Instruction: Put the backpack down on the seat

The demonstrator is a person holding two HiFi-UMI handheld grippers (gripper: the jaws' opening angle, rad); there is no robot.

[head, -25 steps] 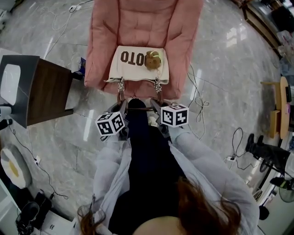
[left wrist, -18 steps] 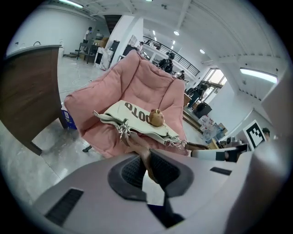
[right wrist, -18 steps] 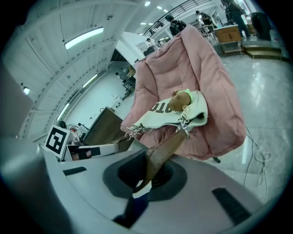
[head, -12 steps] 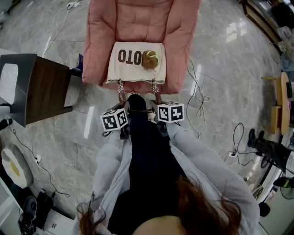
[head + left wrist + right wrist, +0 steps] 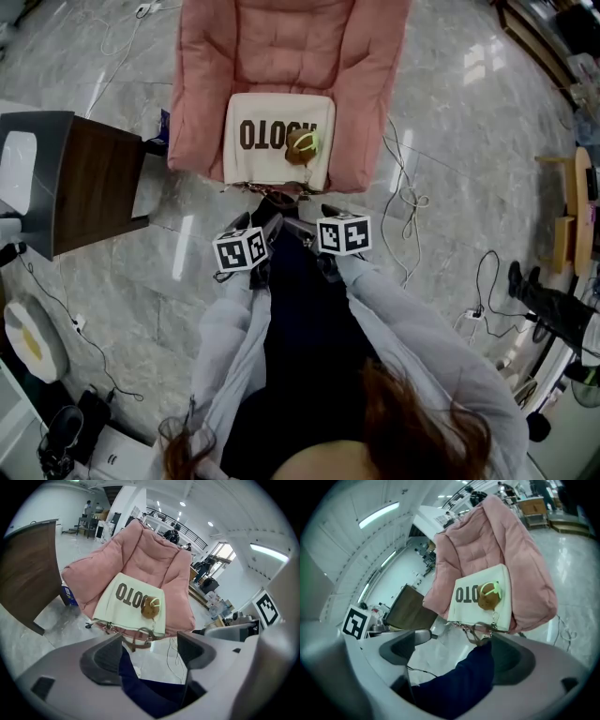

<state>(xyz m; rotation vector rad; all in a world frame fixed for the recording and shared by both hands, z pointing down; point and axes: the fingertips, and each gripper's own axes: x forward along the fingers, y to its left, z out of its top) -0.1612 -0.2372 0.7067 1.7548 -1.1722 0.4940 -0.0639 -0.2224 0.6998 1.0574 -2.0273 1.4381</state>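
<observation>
The backpack [image 5: 272, 141] is laid flat on the seat of the pink armchair [image 5: 281, 56], so the cushion carries it; the left gripper [image 5: 150, 651] and right gripper [image 5: 459, 653] are being opened wide, with nothing between the jaws; the brown straps [image 5: 140, 641] are let hang over the front edge.

Dark letters "OTO" on cream backpack [image 5: 277, 159]

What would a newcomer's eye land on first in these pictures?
The pink armchair at top centre, with a cream bag lying flat on its seat, a brown plush charm on top. Below it, the left hand-held gripper and right hand-held gripper, jaws opening with nothing between them.
</observation>
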